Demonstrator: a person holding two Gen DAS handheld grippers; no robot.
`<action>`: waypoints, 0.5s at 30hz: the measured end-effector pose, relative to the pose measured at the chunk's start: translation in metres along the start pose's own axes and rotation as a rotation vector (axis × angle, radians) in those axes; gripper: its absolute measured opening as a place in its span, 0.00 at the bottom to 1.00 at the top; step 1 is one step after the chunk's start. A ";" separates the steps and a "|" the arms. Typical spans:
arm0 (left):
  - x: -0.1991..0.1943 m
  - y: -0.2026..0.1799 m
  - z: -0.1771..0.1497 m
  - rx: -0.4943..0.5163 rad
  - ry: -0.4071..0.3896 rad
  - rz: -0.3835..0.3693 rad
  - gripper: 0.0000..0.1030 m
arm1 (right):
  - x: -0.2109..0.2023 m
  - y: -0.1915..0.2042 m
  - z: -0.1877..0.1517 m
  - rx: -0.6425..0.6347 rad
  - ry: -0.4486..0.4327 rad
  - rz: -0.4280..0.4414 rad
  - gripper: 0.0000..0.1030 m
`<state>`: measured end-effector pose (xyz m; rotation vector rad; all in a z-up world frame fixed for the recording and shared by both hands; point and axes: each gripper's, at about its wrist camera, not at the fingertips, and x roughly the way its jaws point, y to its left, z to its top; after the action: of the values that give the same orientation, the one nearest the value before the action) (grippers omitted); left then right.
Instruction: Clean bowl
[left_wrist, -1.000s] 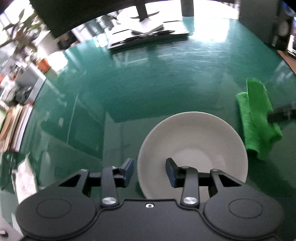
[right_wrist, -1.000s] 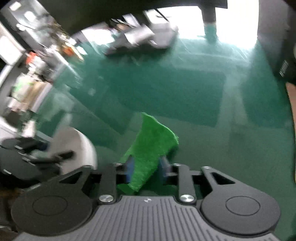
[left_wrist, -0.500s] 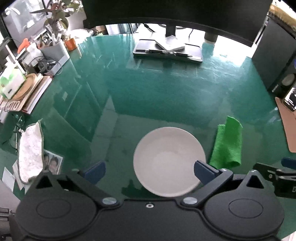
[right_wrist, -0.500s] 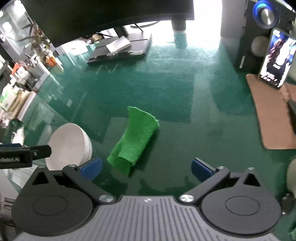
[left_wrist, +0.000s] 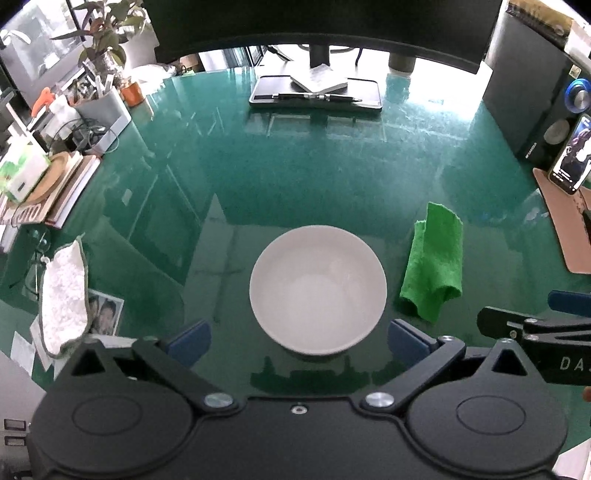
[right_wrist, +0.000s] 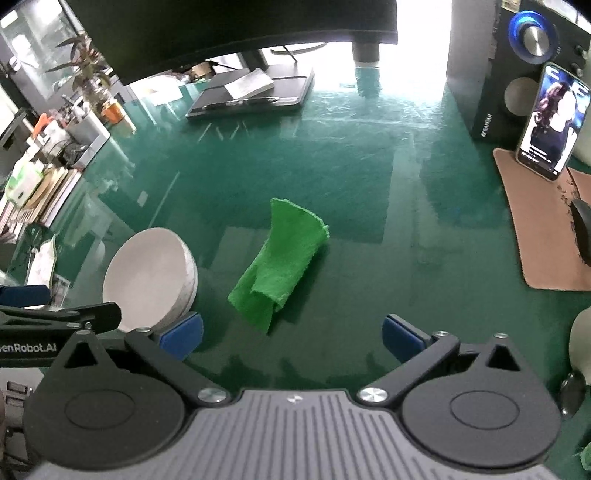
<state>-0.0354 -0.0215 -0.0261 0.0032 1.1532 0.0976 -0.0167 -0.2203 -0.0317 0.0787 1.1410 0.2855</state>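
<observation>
Left tool (left_wrist: 297, 341) agape, empty; right tool (right_wrist: 291, 334) likewise. Bowl (right_wrist: 147, 277) partly hidden; cloth (right_wrist: 280, 258) creased.

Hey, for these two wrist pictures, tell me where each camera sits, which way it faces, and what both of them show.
Left wrist: on the left tongs, looking steeply down at the white bowl between wide-open blue pads; the right tongs' finger pokes in at right.
Right wrist: on the right tongs, looking steeply down at the green cloth ahead of open pads; the left tongs' finger pokes in at left.
Shared: bowl, cloth, green desk, phone, each other's tongs.
</observation>
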 end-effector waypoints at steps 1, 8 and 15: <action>-0.001 0.000 -0.002 -0.002 0.002 -0.001 0.99 | 0.000 0.001 -0.001 -0.006 0.004 0.000 1.00; -0.003 0.000 -0.008 -0.008 0.008 -0.003 0.99 | -0.001 0.004 -0.004 -0.008 0.029 -0.005 1.00; -0.006 0.001 -0.013 -0.010 0.008 0.000 0.99 | -0.016 0.000 0.006 0.115 0.083 0.037 1.00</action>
<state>-0.0500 -0.0220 -0.0261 -0.0055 1.1611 0.1036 -0.0180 -0.2239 -0.0150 0.1907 1.2393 0.2573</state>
